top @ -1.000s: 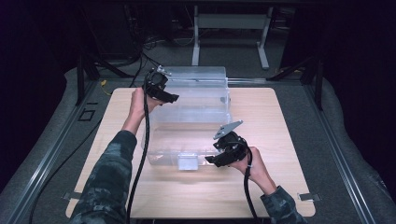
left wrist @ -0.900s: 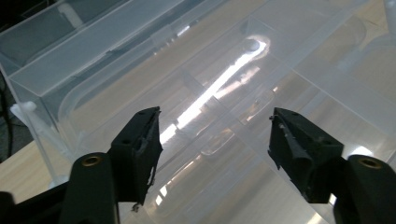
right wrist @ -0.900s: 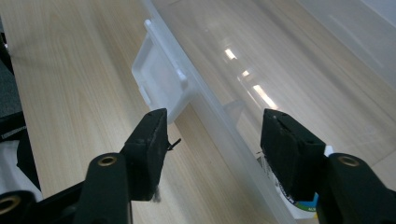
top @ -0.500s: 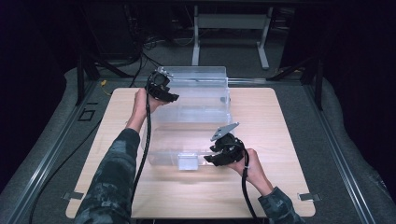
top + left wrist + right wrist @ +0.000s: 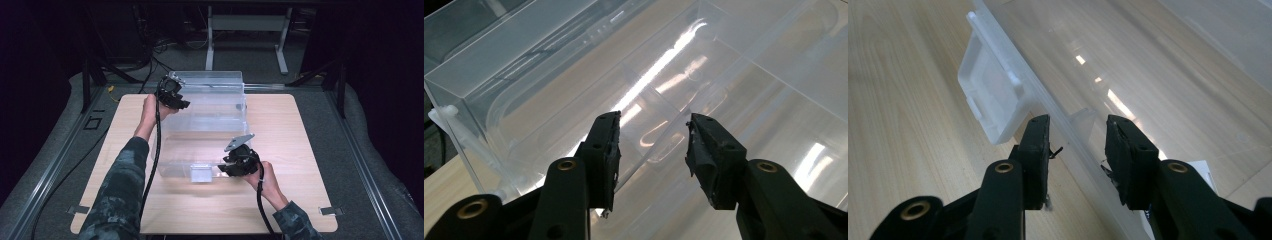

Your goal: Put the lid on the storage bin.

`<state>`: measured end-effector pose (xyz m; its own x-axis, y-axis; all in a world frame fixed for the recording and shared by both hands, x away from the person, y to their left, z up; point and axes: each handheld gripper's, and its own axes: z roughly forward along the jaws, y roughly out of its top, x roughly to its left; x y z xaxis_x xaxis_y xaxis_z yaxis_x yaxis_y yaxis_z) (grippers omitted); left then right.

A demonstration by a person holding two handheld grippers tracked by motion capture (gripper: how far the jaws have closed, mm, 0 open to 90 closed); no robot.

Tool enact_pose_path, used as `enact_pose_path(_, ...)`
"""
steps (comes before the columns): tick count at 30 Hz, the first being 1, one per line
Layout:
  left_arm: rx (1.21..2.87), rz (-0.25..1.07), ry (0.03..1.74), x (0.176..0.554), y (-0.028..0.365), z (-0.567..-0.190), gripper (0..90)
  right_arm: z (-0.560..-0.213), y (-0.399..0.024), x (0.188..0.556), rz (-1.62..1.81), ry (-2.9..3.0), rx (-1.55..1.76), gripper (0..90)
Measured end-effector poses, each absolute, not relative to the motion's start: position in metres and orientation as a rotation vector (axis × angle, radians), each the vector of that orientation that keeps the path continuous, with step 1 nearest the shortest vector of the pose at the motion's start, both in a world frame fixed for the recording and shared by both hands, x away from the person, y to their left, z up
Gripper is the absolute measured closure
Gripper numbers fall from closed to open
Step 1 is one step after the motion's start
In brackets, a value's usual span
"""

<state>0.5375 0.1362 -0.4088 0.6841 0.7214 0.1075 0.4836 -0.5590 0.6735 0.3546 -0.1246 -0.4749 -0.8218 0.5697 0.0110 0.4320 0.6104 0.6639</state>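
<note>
A clear plastic box [image 5: 210, 107] stands on the wooden table [image 5: 300, 150], with a white latch [image 5: 201, 173] at its near edge. My left gripper [image 5: 182, 104] is at the box's far left corner. In the left gripper view its jaws [image 5: 651, 145] have just been closing and straddle a thin clear edge [image 5: 659, 137] without pressing on it. My right gripper [image 5: 223, 166] is at the near rim, right of the latch [image 5: 990, 97]. Its jaws [image 5: 1075, 145] have also just been closing, with the clear rim [image 5: 1068, 125] running between them, apart from the pads.
The table has rounded corners and bare wood on both sides of the box. Grey padded floor and metal rails [image 5: 55, 165] surround it. A metal stand [image 5: 247, 30] and cables lie behind. Black cables trail from both grippers along the forearms.
Both grippers' jaws stand narrower around the box's edges than in the earlier frames. Neither hand has shifted noticeably, and the box stays in place.
</note>
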Motion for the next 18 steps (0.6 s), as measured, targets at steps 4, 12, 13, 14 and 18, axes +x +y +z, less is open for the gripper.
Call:
enact_pose_path(4, 2.301, 0.478, 0.912, 0.539, 0.137, -0.406, 58.2, -0.477, -0.127, 0.354, 1.056, 2.621, 0.836, 62.1)
enact_pose_path(12, 2.339, 0.441, 0.911, 0.543, 0.136, -0.402, 62.5, -0.480, -0.124, 0.353, 1.047, 2.605, 0.835, 61.0)
enact_pose_path(13, 2.339, 0.439, 0.914, 0.543, 0.136, -0.402, 62.5, -0.480, -0.123, 0.353, 1.043, 2.607, 0.833, 60.8)
enact_pose_path(14, 2.343, 0.437, 0.916, 0.543, 0.136, -0.402, 62.5, -0.482, -0.122, 0.354, 1.025, 2.614, 0.842, 62.8)
enact_pose_path(18, 2.359, 0.441, 0.912, 0.542, 0.135, -0.401, 63.8, -0.489, -0.119, 0.354, 1.021, 2.603, 0.835, 63.3)
